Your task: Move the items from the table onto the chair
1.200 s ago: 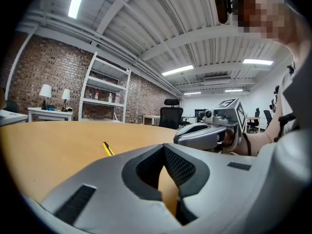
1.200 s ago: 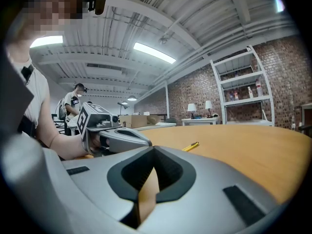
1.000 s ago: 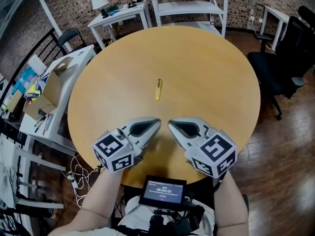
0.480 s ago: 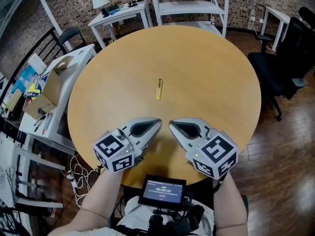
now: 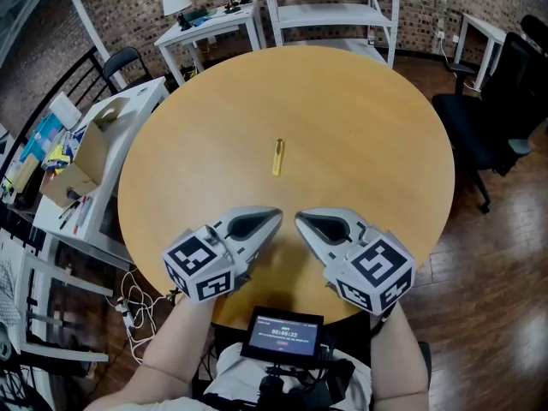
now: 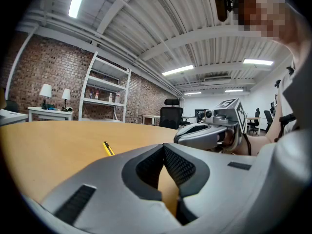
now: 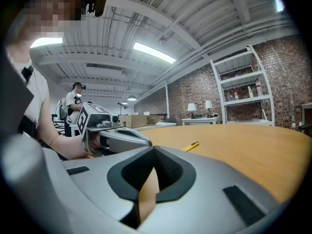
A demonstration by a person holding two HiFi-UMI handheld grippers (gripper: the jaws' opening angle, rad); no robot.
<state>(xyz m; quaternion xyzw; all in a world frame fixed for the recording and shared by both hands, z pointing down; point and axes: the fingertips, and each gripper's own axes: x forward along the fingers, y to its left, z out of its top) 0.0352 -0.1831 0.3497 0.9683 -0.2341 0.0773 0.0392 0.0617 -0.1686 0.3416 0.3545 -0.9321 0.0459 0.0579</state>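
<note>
A small yellow utility knife (image 5: pixel 277 157) lies alone near the middle of the round wooden table (image 5: pixel 368 127); it also shows as a yellow knife (image 6: pixel 108 148) in the left gripper view and a yellow knife (image 7: pixel 190 146) in the right gripper view. My left gripper (image 5: pixel 276 218) rests shut near the table's front edge, its tips meeting with nothing between them. Beside it my right gripper (image 5: pixel 300 221) is also shut and empty. Both point toward the knife, well short of it. A black office chair (image 5: pixel 497 101) stands to the right of the table.
A white side table with a cardboard box (image 5: pixel 81 165) and clutter stands at the left. White shelving (image 5: pixel 330 11) and a desk with lamps (image 5: pixel 205 20) are behind the table. A screen (image 5: pixel 282 335) sits at my waist.
</note>
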